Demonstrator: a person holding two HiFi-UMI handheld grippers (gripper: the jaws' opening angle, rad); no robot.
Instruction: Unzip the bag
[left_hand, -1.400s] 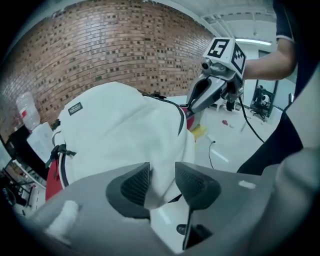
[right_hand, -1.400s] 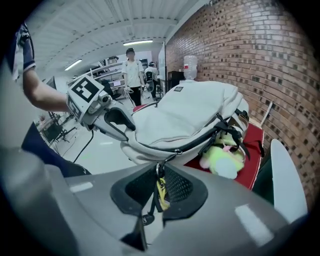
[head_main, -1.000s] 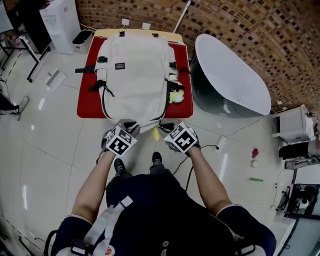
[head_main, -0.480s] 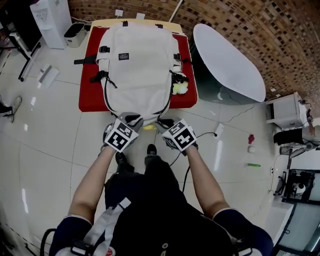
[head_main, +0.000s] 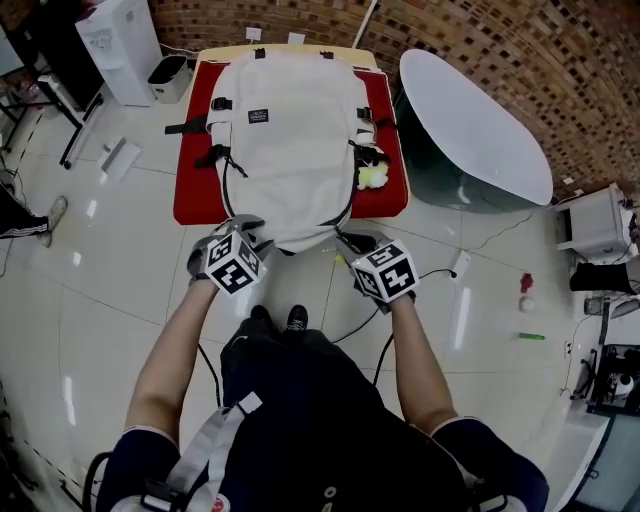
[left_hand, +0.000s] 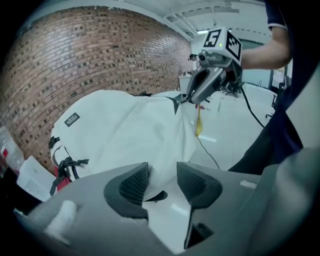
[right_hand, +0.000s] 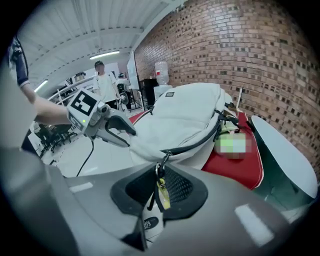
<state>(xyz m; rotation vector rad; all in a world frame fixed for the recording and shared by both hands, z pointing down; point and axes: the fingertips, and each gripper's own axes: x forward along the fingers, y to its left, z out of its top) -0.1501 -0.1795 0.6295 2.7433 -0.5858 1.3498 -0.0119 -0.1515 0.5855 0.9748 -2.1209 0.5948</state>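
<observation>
Right gripper (right_hand: 160, 184) jaws clamp the bag's (head_main: 290, 130) zipper pull (right_hand: 162, 193); left gripper (left_hand: 159, 182) jaws just opened, the bag's near edge loose between them.

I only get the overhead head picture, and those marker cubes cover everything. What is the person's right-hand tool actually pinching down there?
Observer: The right tongs are shut on the zipper pull with its yellow tag, at the edge of the bag.
Operator: And the left one, is it clamping the bag steady?
Observer: No. The left tongs have just been opening; they stand apart, with a fold of the bag's white fabric between them, unpinched.
</observation>
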